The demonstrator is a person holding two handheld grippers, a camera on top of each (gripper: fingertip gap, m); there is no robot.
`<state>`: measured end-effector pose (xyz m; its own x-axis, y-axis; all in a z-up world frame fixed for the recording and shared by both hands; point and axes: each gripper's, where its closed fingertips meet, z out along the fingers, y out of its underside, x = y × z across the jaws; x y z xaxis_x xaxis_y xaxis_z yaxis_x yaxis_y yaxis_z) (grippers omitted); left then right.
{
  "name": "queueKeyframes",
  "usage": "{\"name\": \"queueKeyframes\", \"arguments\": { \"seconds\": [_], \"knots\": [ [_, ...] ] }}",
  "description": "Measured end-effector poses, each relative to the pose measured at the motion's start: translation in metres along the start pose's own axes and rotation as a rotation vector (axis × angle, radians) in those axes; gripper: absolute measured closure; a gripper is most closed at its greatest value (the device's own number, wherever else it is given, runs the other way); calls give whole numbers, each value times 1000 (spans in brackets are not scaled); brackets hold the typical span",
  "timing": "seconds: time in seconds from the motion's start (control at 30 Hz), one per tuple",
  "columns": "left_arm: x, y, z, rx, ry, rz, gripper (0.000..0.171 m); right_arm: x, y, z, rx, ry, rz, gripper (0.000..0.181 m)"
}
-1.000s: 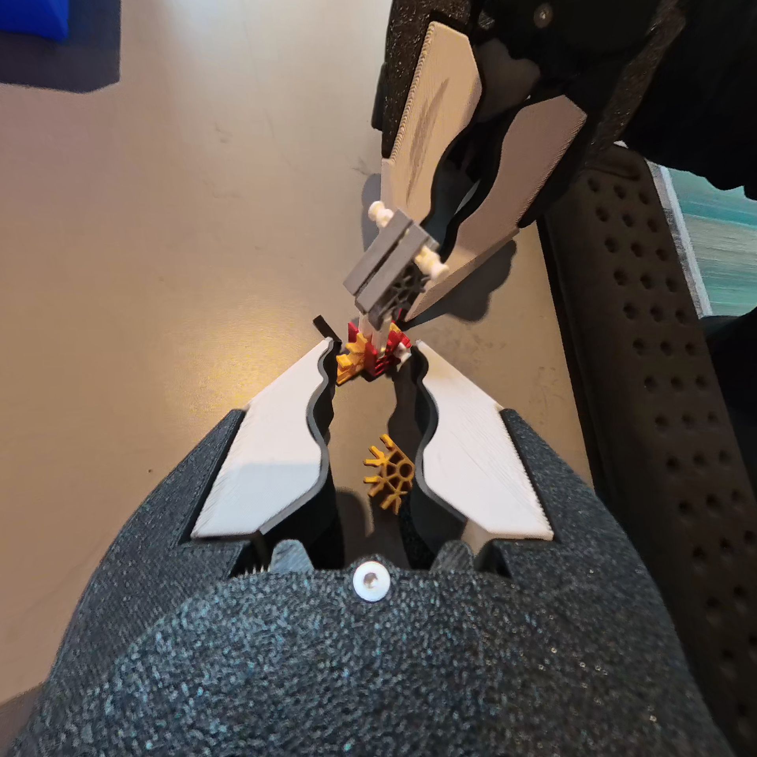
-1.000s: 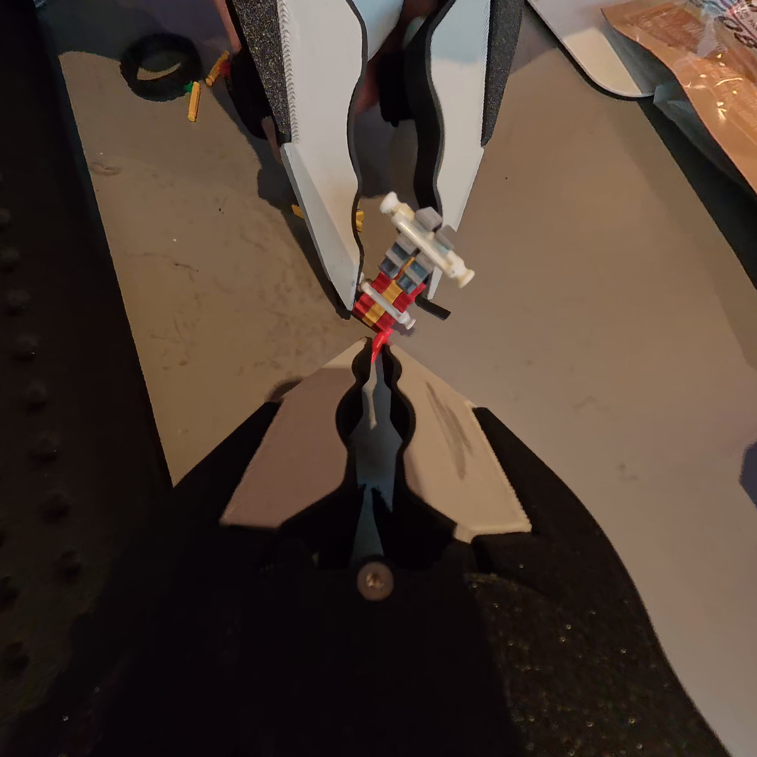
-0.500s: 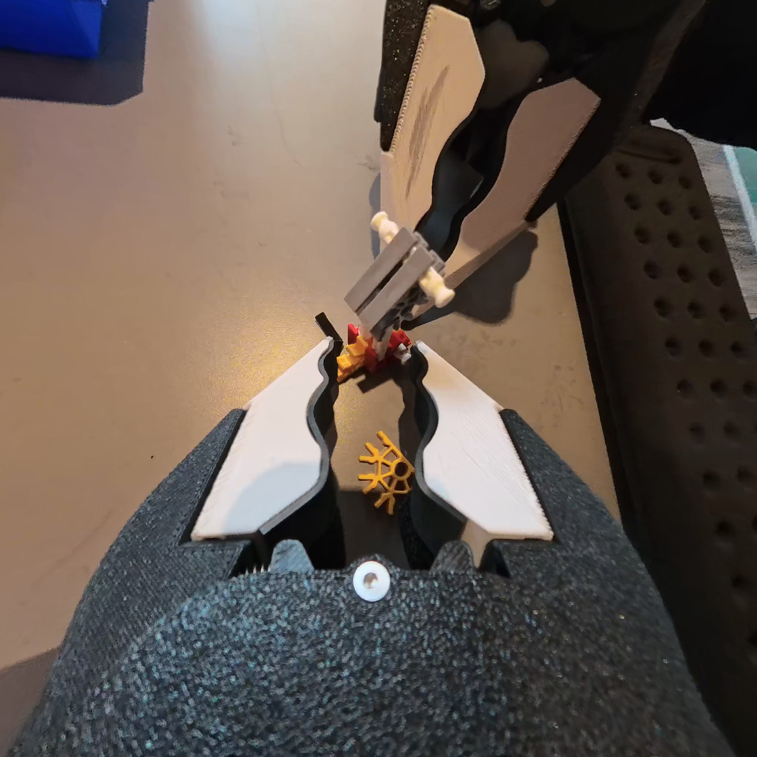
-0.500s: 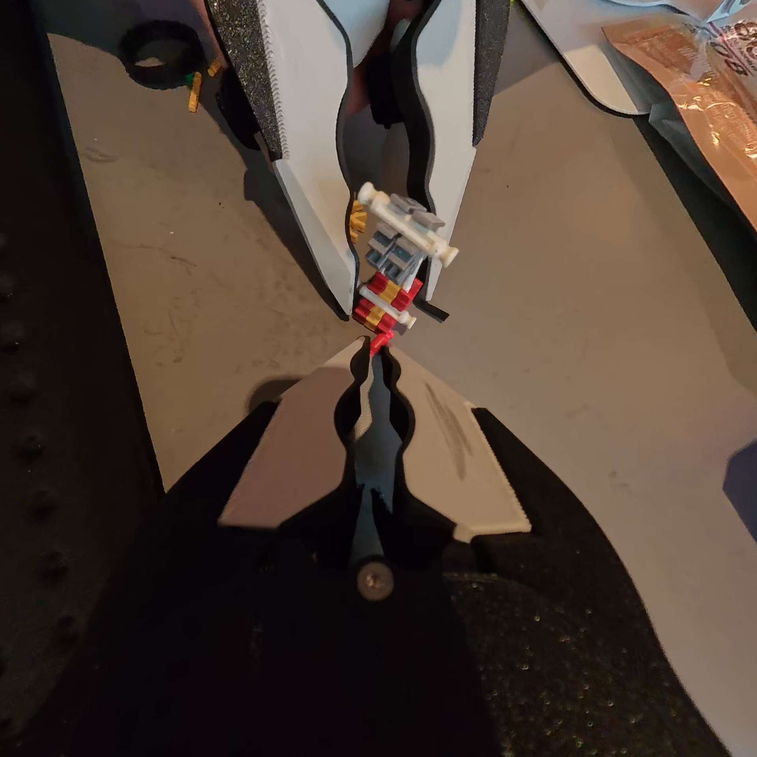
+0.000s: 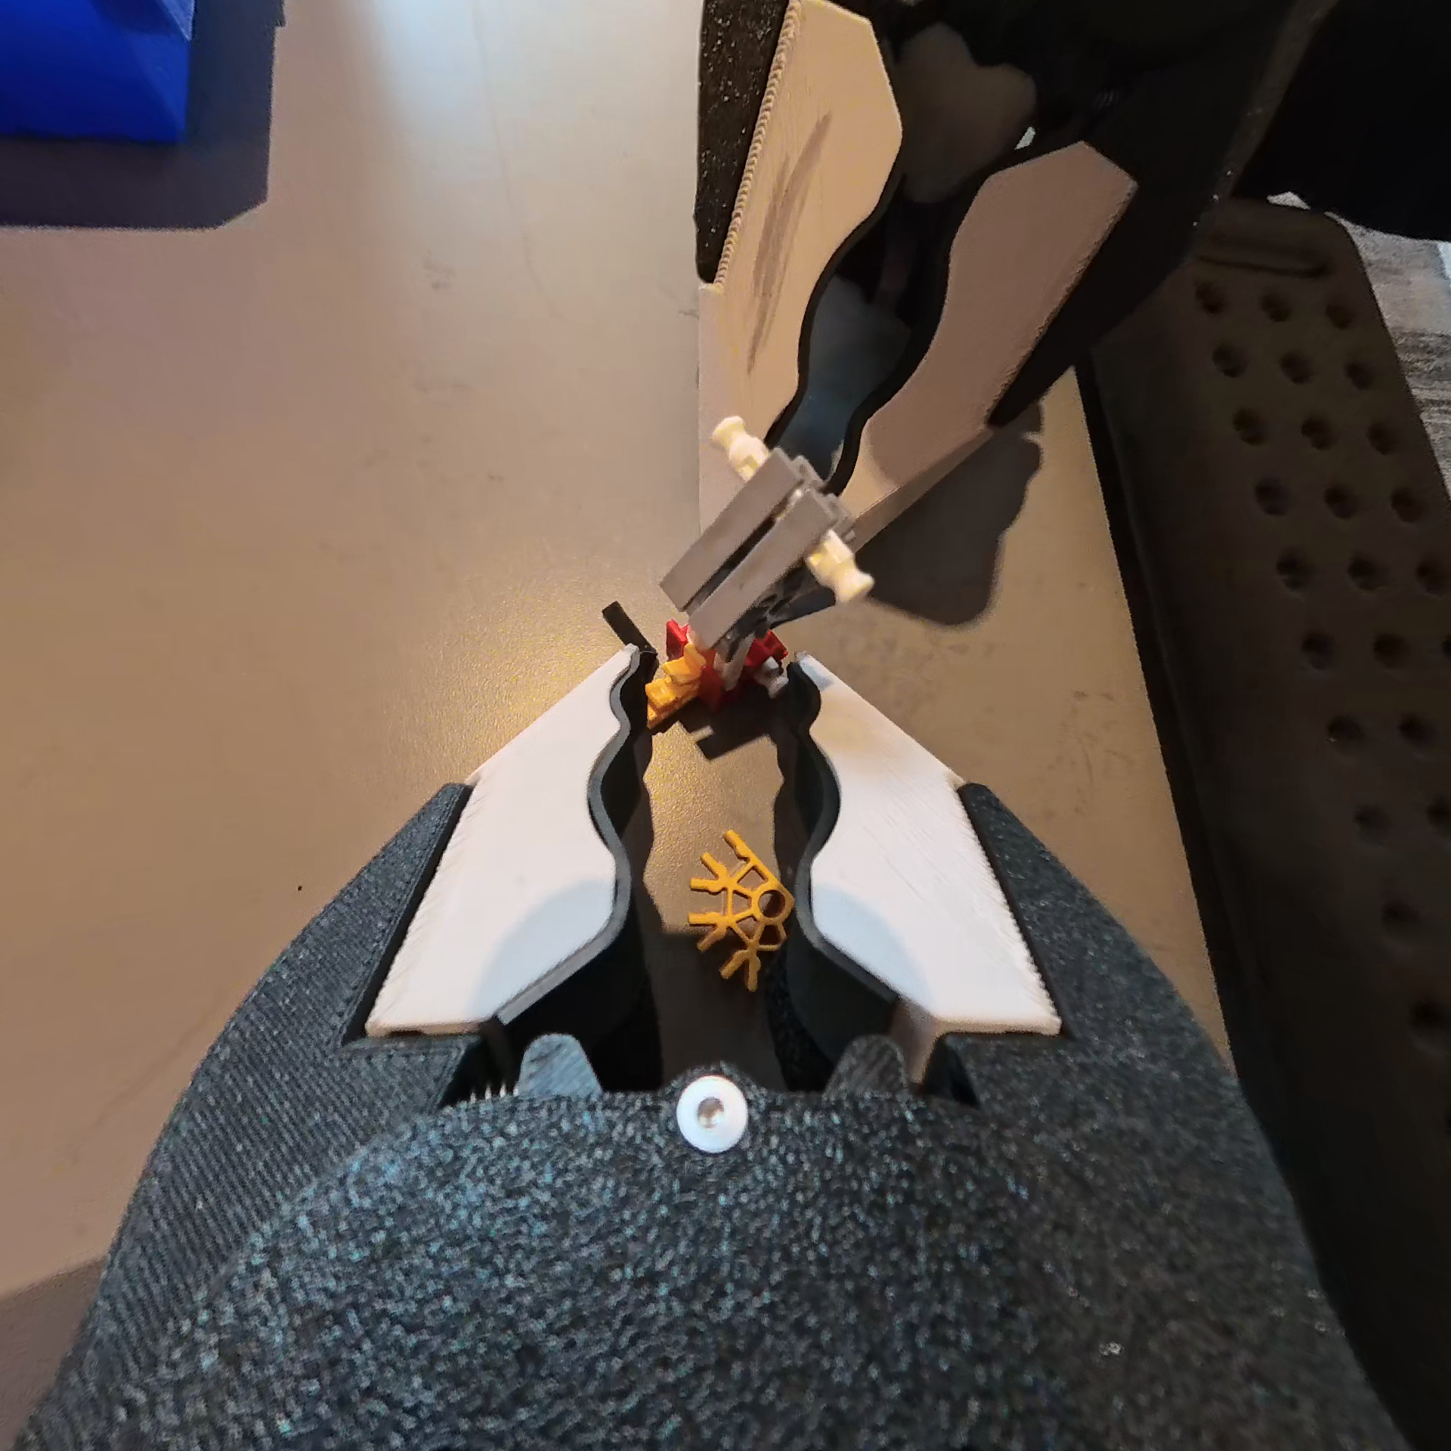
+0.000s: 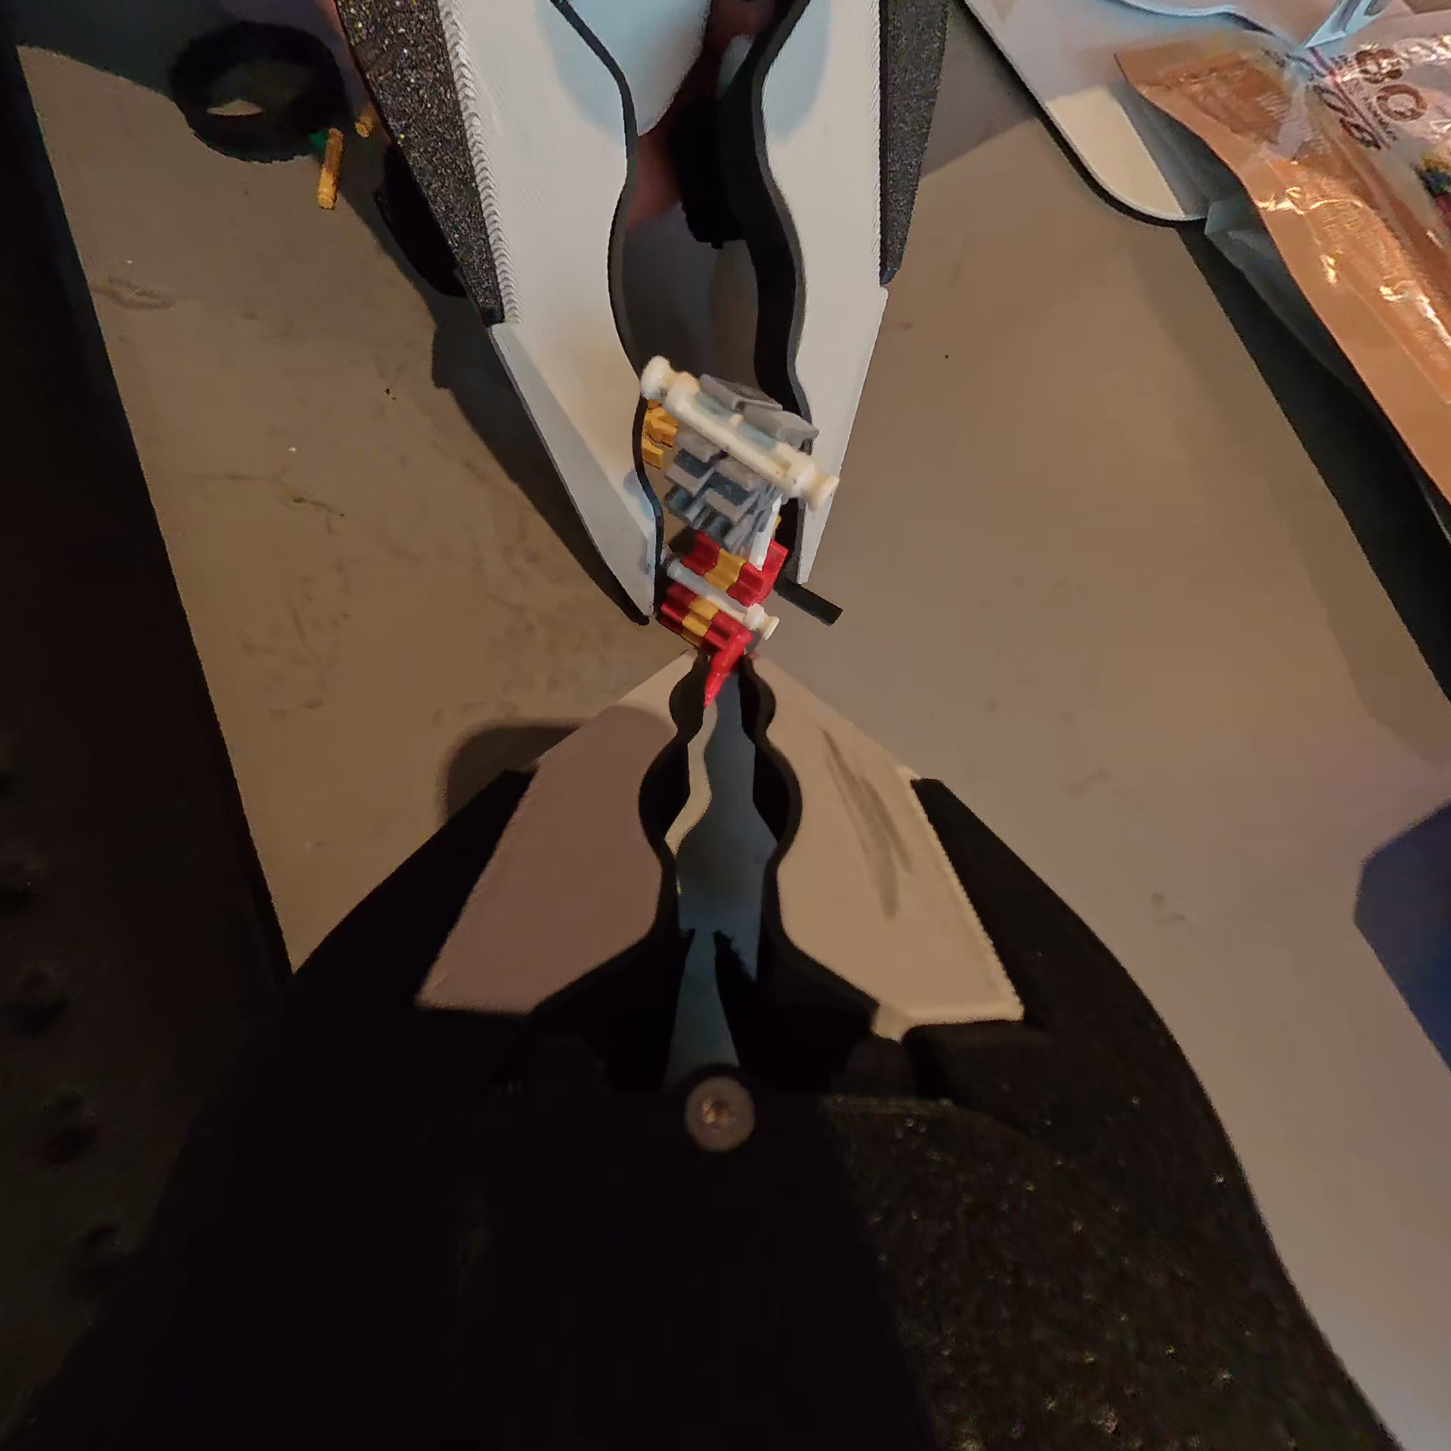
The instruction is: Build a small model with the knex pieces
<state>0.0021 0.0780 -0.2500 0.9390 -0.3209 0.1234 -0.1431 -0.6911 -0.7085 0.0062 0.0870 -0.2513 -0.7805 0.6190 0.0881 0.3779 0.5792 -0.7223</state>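
While tip to tip, left tool [image 5: 714, 667] gripping the toy assembly [image 5: 718, 667], right tool [image 6: 718, 667] pinching its red piece [image 6: 721, 675].

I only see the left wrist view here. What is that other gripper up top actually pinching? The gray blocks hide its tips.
Observer: The right gripper is shut on a small red piece at the end of the toy assembly.
Operator: Anything on the table I'm missing?
Observer: A black ring lies behind the left gripper, a yellow rod beside it.
Operator: Anything else?
Observer: A crinkly brownish plastic bag lies farther off.
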Motion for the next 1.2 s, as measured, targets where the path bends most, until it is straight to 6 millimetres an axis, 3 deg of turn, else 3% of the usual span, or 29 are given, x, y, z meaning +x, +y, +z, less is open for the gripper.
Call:
{"name": "queueKeyframes", "arguments": {
  "seconds": [1.2],
  "knots": [
    [1, 0, 1, 7, -5, 29, 139, -4, 2, -2, 4, -67, -50, 177]
  ]
}}
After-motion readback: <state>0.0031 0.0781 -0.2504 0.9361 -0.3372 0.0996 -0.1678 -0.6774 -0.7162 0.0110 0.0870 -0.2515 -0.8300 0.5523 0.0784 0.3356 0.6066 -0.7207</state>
